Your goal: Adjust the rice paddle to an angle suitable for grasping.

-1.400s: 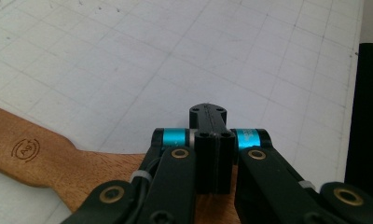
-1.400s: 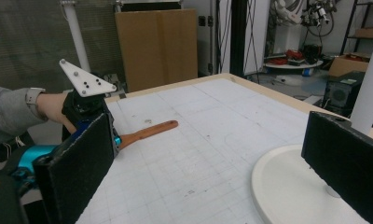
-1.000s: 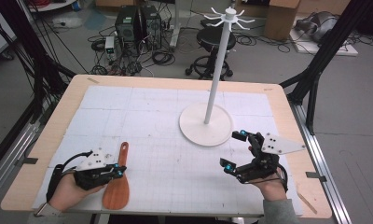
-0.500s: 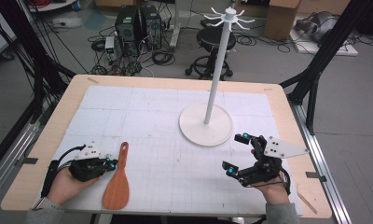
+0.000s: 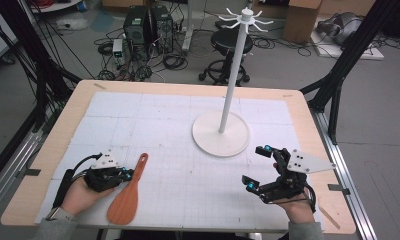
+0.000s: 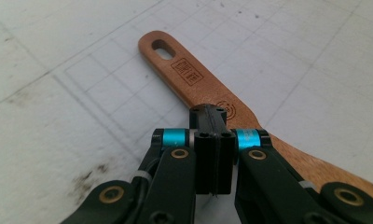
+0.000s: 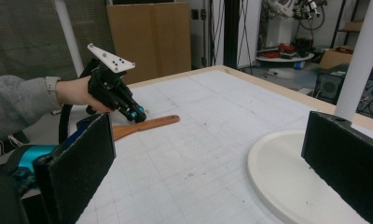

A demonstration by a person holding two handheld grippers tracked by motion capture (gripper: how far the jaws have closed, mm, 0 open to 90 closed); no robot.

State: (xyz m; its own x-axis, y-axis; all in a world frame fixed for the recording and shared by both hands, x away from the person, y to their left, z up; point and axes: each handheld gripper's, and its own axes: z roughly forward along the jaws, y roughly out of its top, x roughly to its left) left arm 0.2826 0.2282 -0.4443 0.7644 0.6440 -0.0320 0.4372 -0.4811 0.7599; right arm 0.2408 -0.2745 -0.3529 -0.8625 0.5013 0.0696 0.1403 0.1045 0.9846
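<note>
A: Start at the left. What is that hand doing?

B: The left gripper (image 5: 129,173) sits near the front left of the table (image 5: 53,150), low over the white mat (image 5: 153,115). Its jaws are pressed together with nothing between them. In the left gripper view (image 6: 208,122) the tips point at the wooden spatula (image 6: 212,98), above the spot where the handle widens into the blade. I cannot tell whether they touch the wood.

A: And the spatula itself?

B: The wooden spatula (image 5: 129,195) lies flat on the mat, just right of that gripper. Its blade is at the near edge, and its handle runs away toward the far side, ending in a slotted hole. From the right gripper view (image 7: 145,125) it lies beyond the near jaw, with the left gripper (image 7: 137,114) right over it.

A: What is in the middle?

B: A white stand (image 5: 233,75) rises from a round base (image 5: 221,135), right of centre and farther back, well apart from the spatula.

A: And the right side?

B: The right gripper (image 5: 257,166) is held near the front right corner. Its jaws are spread wide and hold nothing. The base lies just beyond it.
</note>
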